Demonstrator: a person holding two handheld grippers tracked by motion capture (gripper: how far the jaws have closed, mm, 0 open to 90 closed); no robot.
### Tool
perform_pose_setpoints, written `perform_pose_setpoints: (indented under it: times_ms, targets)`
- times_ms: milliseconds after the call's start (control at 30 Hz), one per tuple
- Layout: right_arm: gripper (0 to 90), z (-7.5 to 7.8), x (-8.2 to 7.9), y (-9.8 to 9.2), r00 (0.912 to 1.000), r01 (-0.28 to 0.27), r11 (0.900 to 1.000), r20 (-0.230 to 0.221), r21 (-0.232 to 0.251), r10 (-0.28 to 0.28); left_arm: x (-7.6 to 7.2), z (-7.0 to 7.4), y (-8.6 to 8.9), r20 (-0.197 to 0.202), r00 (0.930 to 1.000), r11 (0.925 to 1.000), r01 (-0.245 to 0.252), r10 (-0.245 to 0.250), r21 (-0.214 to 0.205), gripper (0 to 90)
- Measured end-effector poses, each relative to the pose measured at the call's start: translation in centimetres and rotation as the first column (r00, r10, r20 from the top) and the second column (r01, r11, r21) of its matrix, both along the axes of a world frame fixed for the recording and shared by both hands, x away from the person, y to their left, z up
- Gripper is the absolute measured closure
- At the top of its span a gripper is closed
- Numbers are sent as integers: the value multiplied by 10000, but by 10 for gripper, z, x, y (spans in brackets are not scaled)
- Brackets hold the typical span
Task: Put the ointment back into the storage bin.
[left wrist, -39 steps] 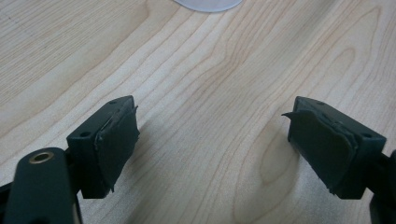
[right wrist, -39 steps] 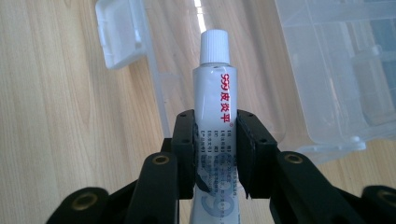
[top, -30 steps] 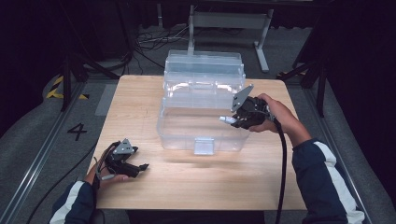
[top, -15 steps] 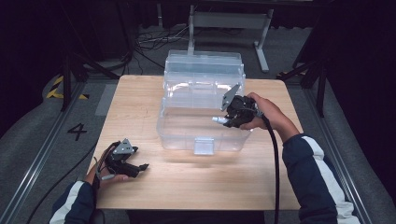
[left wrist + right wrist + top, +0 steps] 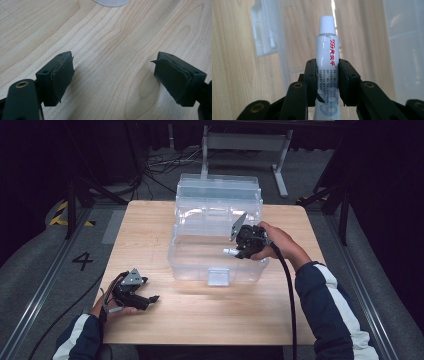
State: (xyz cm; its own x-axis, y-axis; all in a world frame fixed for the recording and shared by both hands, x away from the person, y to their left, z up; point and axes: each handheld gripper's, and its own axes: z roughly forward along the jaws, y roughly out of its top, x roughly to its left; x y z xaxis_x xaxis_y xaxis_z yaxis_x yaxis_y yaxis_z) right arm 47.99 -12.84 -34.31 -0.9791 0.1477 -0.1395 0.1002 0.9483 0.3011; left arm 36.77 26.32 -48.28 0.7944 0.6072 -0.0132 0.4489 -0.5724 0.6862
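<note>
Tube (image 5: 328, 60) of ointment pinched mid-body by right gripper (image 5: 239, 251) fingers, cap forward, over open clear box (image 5: 215, 227) on tabletop (image 5: 150, 235) — lower it level past the rim before releasing; left gripper (image 5: 145, 299) fingers spread, idle on the wood

A lab or recording studio is being shown: a bare wooden desk (image 5: 150, 235) is being ringed by black curtains, grey carpet, floor rails (image 5: 45, 285), loose cables (image 5: 165, 162), a metal stand (image 5: 245, 142), hazard tape (image 5: 62, 215) and a floor mark "4" (image 5: 82, 261).
</note>
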Motion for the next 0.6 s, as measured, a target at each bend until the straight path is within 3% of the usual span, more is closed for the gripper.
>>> perform_pose_setpoints:
  times_ms: [600]
  targets:
    - [707,-30,12,1,9986,51,9989,-526,-471,-76,0,0,0,-1,10000,10000,12,-12,2,163]
